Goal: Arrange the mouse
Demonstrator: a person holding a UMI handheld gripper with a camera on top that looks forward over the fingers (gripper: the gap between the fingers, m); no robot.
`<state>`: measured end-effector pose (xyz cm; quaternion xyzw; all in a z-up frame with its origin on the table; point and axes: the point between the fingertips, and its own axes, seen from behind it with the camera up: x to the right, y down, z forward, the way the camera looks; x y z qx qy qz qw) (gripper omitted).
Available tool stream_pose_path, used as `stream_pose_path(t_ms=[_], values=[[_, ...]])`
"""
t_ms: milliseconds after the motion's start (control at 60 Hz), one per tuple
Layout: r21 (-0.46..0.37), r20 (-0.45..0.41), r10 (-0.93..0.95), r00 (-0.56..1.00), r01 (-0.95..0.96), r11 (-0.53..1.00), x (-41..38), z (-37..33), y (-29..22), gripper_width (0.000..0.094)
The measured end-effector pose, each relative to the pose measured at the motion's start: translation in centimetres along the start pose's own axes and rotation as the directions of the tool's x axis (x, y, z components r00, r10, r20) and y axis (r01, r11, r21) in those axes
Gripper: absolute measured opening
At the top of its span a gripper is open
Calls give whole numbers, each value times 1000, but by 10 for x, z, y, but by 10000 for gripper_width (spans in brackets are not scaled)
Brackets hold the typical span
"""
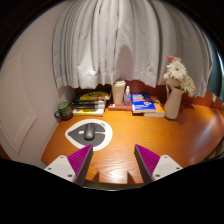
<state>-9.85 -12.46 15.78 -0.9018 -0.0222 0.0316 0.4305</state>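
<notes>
Hovering above the near edge of the wooden desk [185, 130], the gripper [111, 160] holds its fingers spread wide with nothing between them, the grey mouse [88, 132] sitting beyond on a round mat [88, 133] toward the left edge, books [144, 102] and a flower vase [176, 98] further back before white curtains [110, 45].

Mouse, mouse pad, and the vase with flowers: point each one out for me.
mouse [88, 131], gripper view, on the middle of its back.
mouse pad [73, 134], gripper view, on the bare pale ring beside the mouse.
vase [174, 103], gripper view, on its body below the flowers.
</notes>
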Motion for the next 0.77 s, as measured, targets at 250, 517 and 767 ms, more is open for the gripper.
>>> stream_pose_path(t_ms=[250,517,767], values=[[45,-18,25,1000,-24,999,44,-67,20,826],[76,-39,31,999,-28,997,65,-90,24,828],[71,-44,37,998,-34,997,68,-96,32,826]])
